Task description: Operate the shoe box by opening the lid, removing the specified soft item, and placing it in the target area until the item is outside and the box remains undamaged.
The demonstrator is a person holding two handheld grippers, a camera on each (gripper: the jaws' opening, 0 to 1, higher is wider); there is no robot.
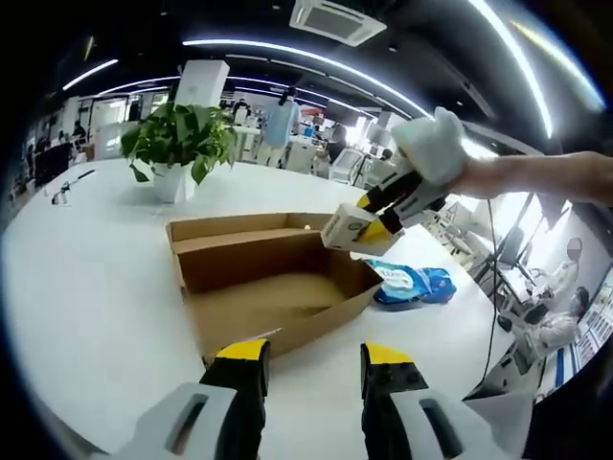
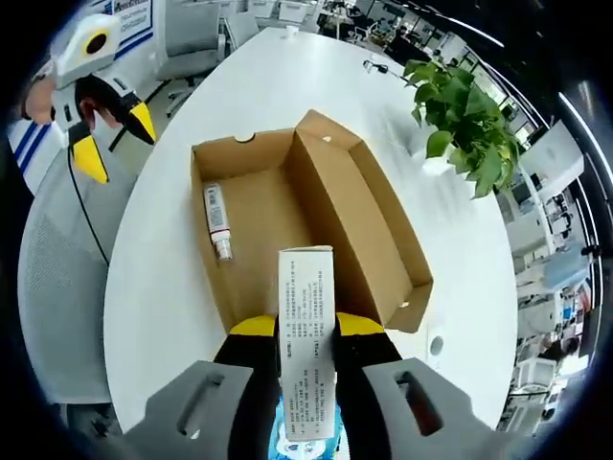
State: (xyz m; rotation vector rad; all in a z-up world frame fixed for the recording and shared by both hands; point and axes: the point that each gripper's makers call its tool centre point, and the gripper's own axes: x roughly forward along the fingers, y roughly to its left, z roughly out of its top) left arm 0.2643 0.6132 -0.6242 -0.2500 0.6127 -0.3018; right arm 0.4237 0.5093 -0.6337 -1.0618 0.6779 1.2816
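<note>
Right gripper [image 2: 306, 331] clamps a small white carton [image 2: 308, 355] above the open shoe box [image 2: 287, 220].

The carton is a slim white pack printed with dense text, pinched between the yellow-tipped jaws and hanging over the box's near end; just ahead of it a white tube [image 2: 217, 220] lies on the brown cardboard floor; the lid [image 2: 369, 225] is folded back (hinged along the far side); the left gripper [image 1: 314, 359] hovers empty, jaws parted, just short of the box wall; a blue packet [image 1: 414, 284] lies on the white table [image 1: 96, 287] beyond the box.

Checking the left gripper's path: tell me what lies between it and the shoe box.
In the left gripper view, just bare white table lies between the open left gripper and the near wall of the shoe box.
</note>
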